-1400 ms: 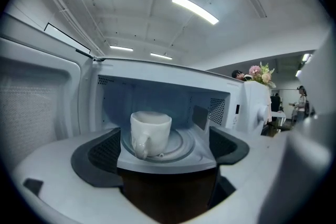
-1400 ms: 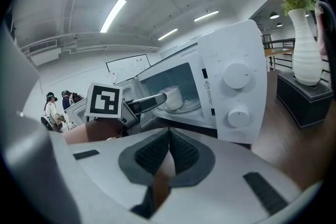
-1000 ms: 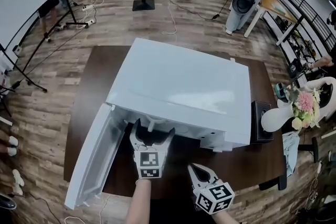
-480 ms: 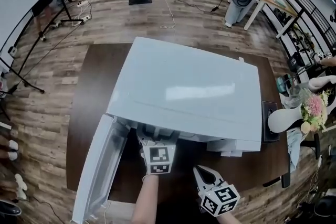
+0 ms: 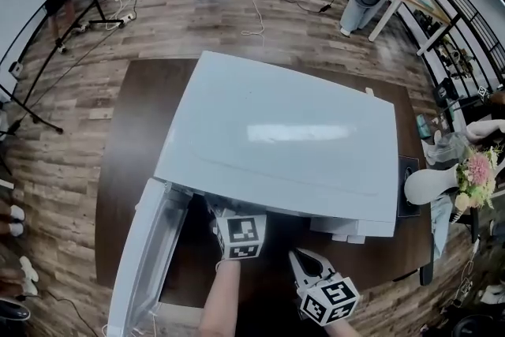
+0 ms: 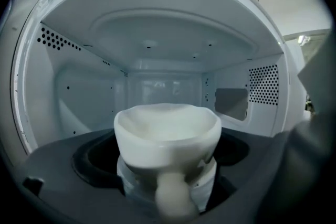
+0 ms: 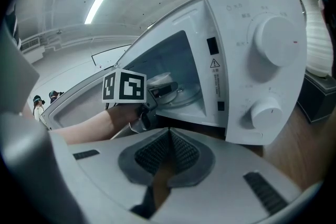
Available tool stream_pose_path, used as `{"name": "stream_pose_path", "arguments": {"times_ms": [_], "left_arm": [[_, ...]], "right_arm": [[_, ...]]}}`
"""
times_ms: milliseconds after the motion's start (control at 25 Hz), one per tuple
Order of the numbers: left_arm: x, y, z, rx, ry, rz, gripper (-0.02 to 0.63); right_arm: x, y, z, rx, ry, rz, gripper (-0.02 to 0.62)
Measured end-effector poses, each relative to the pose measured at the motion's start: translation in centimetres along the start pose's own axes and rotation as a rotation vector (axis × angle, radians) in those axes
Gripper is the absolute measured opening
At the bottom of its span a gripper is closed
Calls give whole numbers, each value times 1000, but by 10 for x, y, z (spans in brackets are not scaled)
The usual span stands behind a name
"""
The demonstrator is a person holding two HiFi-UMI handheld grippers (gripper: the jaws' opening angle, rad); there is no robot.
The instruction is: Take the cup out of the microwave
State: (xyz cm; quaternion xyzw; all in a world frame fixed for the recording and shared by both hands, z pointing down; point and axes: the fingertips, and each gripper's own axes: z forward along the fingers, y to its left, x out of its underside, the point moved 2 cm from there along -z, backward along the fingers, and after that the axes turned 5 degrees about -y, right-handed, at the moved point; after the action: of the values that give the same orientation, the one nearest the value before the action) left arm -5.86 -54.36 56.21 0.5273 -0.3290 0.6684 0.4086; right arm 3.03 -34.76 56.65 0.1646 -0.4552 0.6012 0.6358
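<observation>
A white microwave [image 5: 276,138] stands on the dark table [image 5: 130,138] with its door [image 5: 146,256] swung open to the left. Inside, a white cup [image 6: 167,131] sits upright on the turntable, its handle turned toward the left gripper's camera. My left gripper [image 5: 230,213] reaches into the cavity, jaws spread to either side of the cup; the microwave top hides them in the head view. Whether they touch the cup is unclear. My right gripper [image 5: 300,256] hovers outside in front of the control panel, shut on nothing.
The control panel with two knobs [image 7: 275,36] is right of the cavity. A black box [image 5: 410,185] and a white vase of flowers [image 5: 438,184] stand at the table's right end. The open door blocks the left side. Cables lie on the floor beyond.
My left gripper has pushed forward from the opening into the cavity, so its jaws now lie under the microwave top. The right gripper has barely shifted.
</observation>
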Motion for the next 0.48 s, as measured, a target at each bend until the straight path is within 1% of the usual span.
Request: {"name": "stream_pose_path", "arguments": {"times_ms": [480], "left_arm": [[-2,0,3,-21,-14,-3,502]], "right_arm": [[-2,-11,-4,13,-4,5,-6]]}}
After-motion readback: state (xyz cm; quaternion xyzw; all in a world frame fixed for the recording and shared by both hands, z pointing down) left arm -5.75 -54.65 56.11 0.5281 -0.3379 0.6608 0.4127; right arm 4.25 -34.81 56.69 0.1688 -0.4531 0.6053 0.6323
